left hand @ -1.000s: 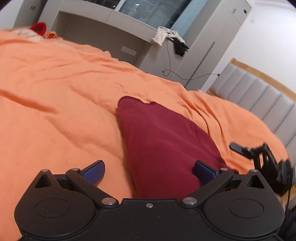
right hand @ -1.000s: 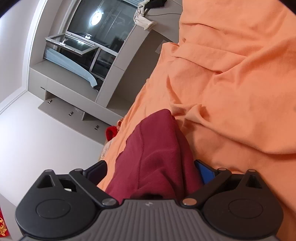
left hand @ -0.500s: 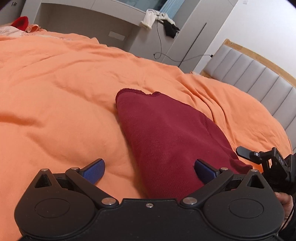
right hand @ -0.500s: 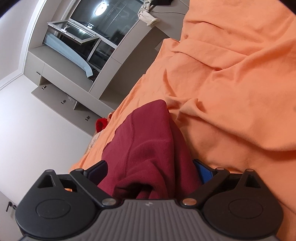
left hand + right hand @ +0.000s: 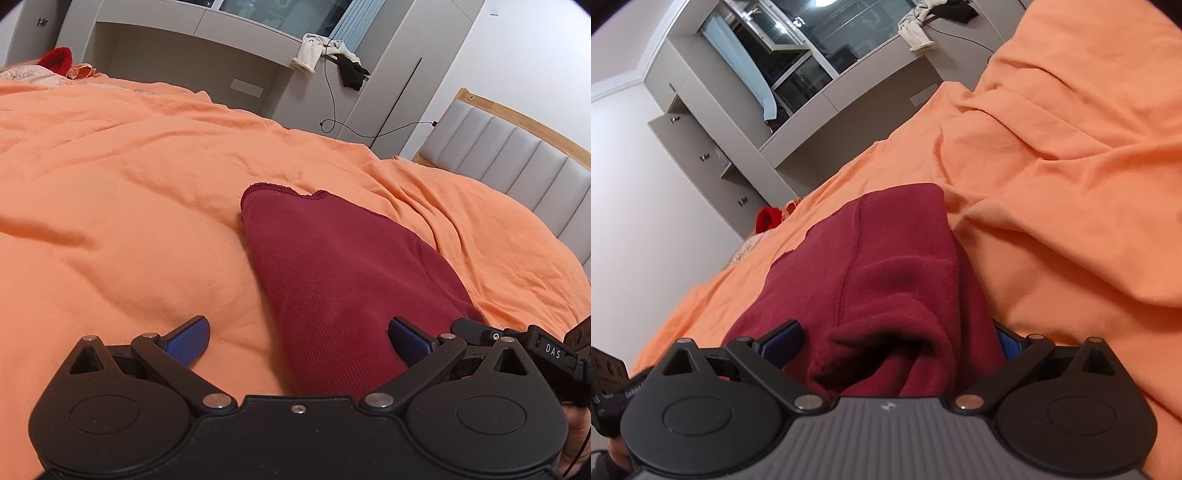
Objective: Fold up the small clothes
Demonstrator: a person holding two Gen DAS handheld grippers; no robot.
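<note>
Maroon garment (image 5: 332, 273) on orange bedspread (image 5: 122, 192)

There was one dark red garment (image 5: 332, 280), one orange bedcover (image 5: 129, 192), two grippers, left (image 5: 298, 341) and right (image 5: 901, 341), and one headboard (image 5: 517, 162)

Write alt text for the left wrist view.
A dark red garment lies folded on an orange bedspread, its near end between the open blue fingers of the left hand-held gripper. Grey cabinets and a padded headboard stand behind.
</note>
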